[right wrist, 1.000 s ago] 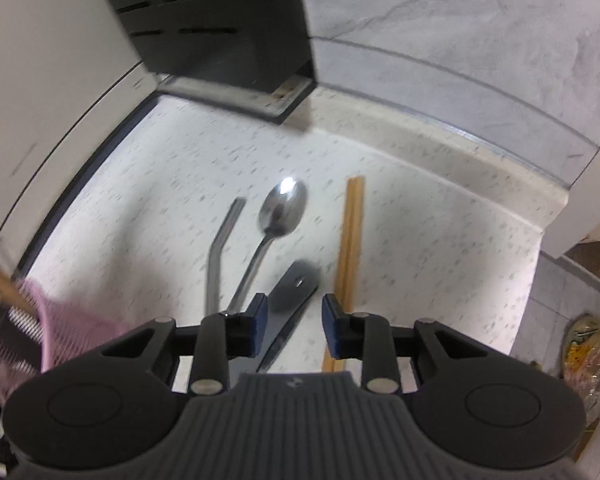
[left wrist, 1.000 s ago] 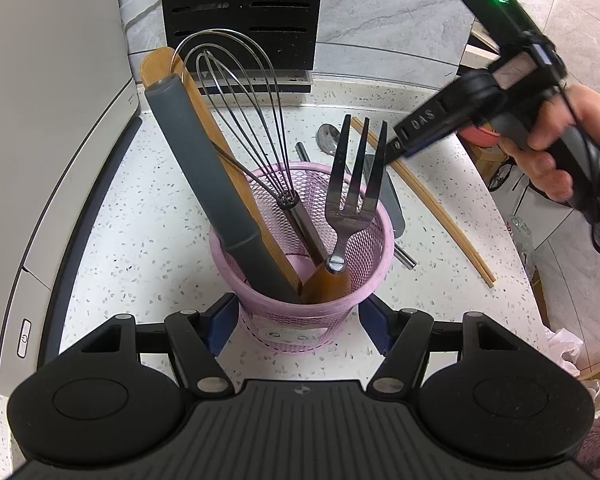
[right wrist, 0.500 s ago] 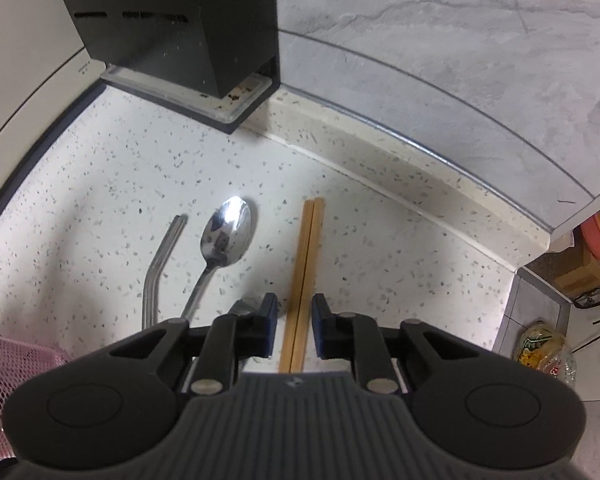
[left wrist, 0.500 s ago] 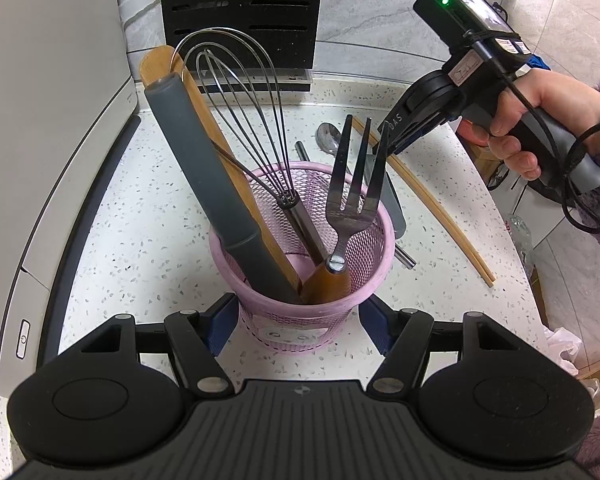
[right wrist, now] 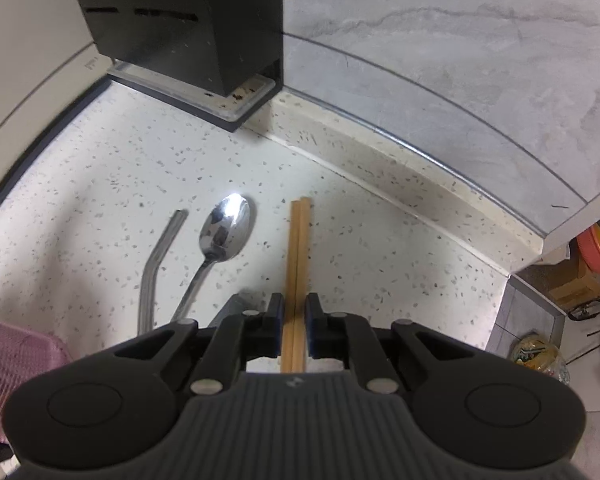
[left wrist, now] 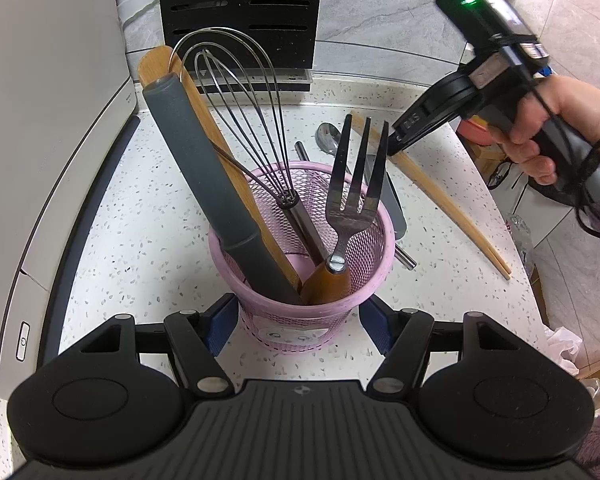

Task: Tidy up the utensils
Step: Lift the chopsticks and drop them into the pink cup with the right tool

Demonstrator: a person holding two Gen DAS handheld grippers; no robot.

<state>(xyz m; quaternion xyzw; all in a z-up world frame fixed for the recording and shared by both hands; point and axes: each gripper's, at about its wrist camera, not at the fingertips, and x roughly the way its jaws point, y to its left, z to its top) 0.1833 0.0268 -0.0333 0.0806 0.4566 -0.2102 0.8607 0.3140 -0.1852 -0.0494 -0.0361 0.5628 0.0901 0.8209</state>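
Observation:
A pink mesh holder (left wrist: 300, 312) stands between the fingers of my left gripper (left wrist: 298, 328), which grips its sides. It holds a whisk (left wrist: 236, 120), a fork (left wrist: 354, 204), a grey handle (left wrist: 204, 184) and a wooden spatula (left wrist: 204, 120). A pair of wooden chopsticks (right wrist: 297, 256) lies on the counter, and my right gripper (right wrist: 294, 322) is closed around them; they also show in the left wrist view (left wrist: 452, 208). A spoon (right wrist: 220, 240), a bent metal straw (right wrist: 152, 272) and a grey utensil (left wrist: 392, 204) lie beside them.
A black knife block (right wrist: 188, 28) stands at the back against the grey marble wall. A white appliance (left wrist: 40, 140) lines the left side. The counter edge (left wrist: 512, 240) drops off on the right to a tiled floor with clutter.
My right gripper moved right from over the grey utensil to the chopsticks and its fingers closed in on them. The left gripper and holder stayed still.

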